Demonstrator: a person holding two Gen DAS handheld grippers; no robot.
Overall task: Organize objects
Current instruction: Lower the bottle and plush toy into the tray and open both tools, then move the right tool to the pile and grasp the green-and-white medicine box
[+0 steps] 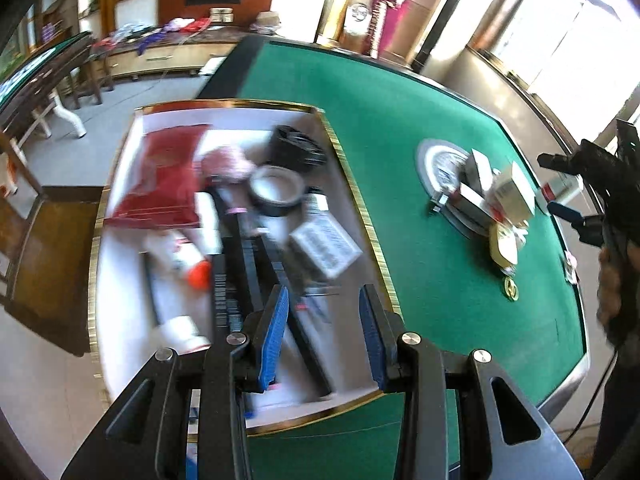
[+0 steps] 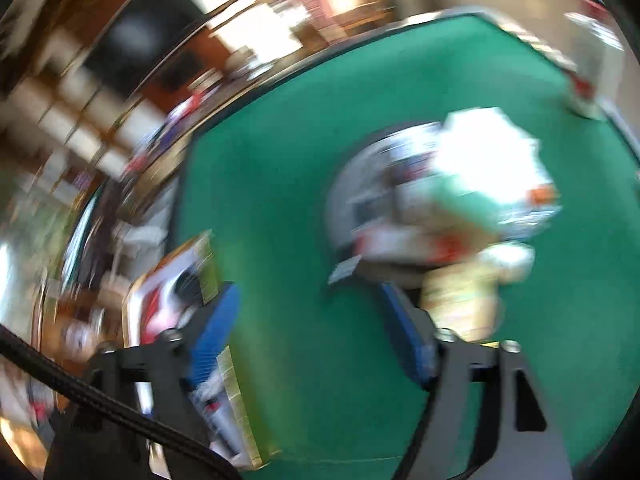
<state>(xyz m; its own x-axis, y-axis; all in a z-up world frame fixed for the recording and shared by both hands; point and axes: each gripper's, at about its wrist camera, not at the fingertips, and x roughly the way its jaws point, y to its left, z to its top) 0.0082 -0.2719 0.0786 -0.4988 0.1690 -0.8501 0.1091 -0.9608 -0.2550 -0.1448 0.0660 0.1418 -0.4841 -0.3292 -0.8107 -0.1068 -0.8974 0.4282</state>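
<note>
A gold-rimmed white box point(image 1: 352, 184) sits at the left of the green felt table point(image 1: 440, 300). It holds a red pouch point(image 1: 168, 184), a roll of black tape point(image 1: 276, 192), white bottles, long black boxes and a barcoded carton point(image 1: 326, 246). My left gripper point(image 1: 324, 332) hovers over the box's near end, open, its blue pads apart with nothing pinched between them. A heap of small cartons point(image 1: 516, 192) lies on a round silver disc point(image 1: 436, 160). My right gripper point(image 2: 310, 320) is open and empty above the felt, just short of the blurred heap point(image 2: 460, 192), and also shows as the right gripper point(image 1: 556, 186).
A small gold round piece point(image 1: 511, 292) lies on the felt near the heap. A person's hand point(image 1: 612, 280) holds the right tool at the table's right edge. A wooden side table point(image 1: 52, 256) and chairs stand left of the box. The right wrist view is heavily blurred.
</note>
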